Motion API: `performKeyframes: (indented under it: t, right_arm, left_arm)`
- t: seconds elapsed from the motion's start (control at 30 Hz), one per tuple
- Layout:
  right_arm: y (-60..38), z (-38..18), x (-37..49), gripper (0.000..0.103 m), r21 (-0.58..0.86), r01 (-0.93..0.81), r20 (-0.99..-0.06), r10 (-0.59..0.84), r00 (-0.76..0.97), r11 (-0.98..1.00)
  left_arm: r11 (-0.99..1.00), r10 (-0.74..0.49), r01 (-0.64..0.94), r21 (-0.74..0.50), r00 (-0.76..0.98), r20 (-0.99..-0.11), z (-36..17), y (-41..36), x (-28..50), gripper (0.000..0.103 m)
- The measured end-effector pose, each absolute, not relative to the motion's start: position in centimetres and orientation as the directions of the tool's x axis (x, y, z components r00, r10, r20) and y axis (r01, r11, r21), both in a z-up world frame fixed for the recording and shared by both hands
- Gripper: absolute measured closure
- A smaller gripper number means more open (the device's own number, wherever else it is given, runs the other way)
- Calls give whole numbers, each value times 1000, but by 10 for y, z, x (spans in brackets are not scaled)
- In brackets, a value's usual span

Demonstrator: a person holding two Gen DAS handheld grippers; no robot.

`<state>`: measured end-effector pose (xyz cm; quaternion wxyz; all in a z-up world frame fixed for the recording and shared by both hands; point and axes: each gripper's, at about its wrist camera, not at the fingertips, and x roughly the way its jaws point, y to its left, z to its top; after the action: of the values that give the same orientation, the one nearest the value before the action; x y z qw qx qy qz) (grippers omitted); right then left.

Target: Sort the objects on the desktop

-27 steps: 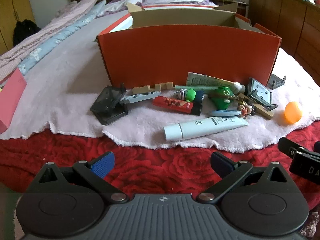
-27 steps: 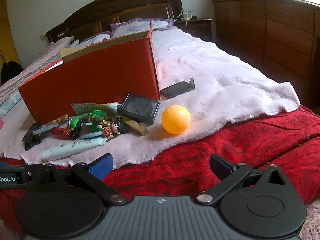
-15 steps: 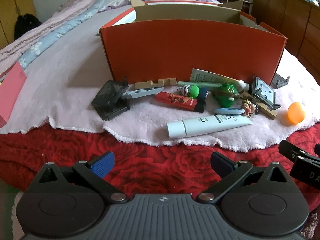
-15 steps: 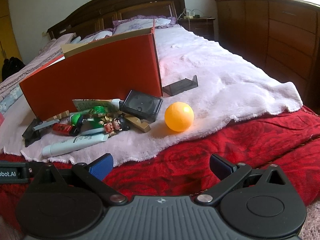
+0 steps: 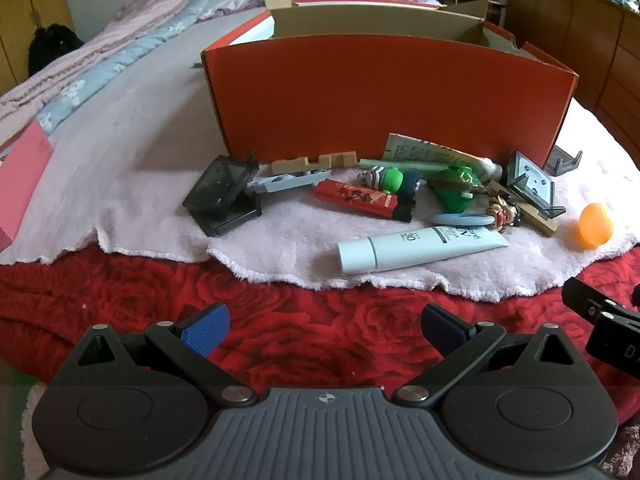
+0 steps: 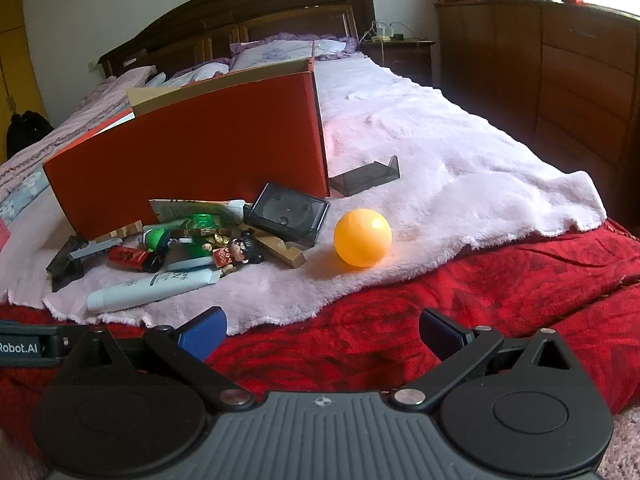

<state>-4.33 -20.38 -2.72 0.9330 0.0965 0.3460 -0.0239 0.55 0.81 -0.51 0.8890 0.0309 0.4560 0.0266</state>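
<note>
Left wrist view: left gripper (image 5: 326, 322) closer to box (image 5: 388, 96), empty

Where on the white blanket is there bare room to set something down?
Bare patches: left of the dark plastic case, and right of the orange ball beyond the clear stand. Crowded: the strip along the red box, from the case to the sunscreen tube.

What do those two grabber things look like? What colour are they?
Both look alike. The left gripper and right gripper have black angular arms with silver rivets, a ribbed dark-grey body flanked by two round black discs, and blue textured pads on the fingertips. A small round crosshair mark sits on each body. White lettering shows on the left gripper's side in the right view.
</note>
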Motion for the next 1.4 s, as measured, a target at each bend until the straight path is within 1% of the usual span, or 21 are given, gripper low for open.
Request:
performKeyframes:
  t: [0.17, 0.3, 0.37, 0.4, 0.43, 0.53, 0.7, 0.93, 1.17, 1.27, 1.33, 1.4]
  right_arm:
    - [-205, -20, -40, 0, 157, 105, -637, 19, 771, 982]
    - [-209, -13, -29, 0, 130, 121, -638, -10, 770, 984]
    - [-213, -10, -23, 5, 129, 138, -645, -22, 764, 982]
    - [-216, -9, -19, 10, 135, 154, -654, -29, 756, 979]
    - [-219, -8, -15, 12, 142, 167, -662, -32, 749, 976]
    - [-226, -8, -6, 12, 164, 183, -675, -25, 737, 969]
    - [-228, -7, 7, 16, 132, 167, -674, -36, 738, 977]
    - [-229, -10, 24, 21, 130, 170, -679, -37, 733, 977]
    - [-230, -16, 29, 23, 131, 190, -687, -49, 725, 973]
    - [-230, -18, 31, 29, 131, 190, -687, -49, 725, 973]
    - [-230, -20, 32, 37, 132, 188, -691, -46, 722, 973]
    - [-230, -21, 32, 42, 137, 186, -695, -40, 718, 973]
  left_arm:
    - [996, 77, -18, 83, 586, -806, 1, 13, 8, 0]
    - [997, 78, -29, 75, 588, -805, 6, 21, 15, 0]
    - [997, 77, -40, 66, 584, -808, 6, 26, 18, 0]
    - [997, 77, -46, 62, 580, -811, 6, 28, 19, 0]
    - [997, 77, -53, 58, 575, -814, 5, 30, 21, 0]
    - [996, 78, -71, 46, 563, -823, 2, 34, 24, 0]
    - [996, 80, -82, 41, 555, -828, 0, 35, 28, 0]
    - [996, 82, -70, 52, 554, -828, -3, 32, 29, 0]
    - [996, 86, -79, 51, 549, -831, -6, 33, 31, 0]
    - [996, 82, -75, 49, 547, -833, -7, 33, 31, 0]
    - [996, 79, -73, 47, 548, -833, -7, 33, 31, 0]
    - [997, 76, -69, 45, 550, -832, -7, 32, 31, 0]
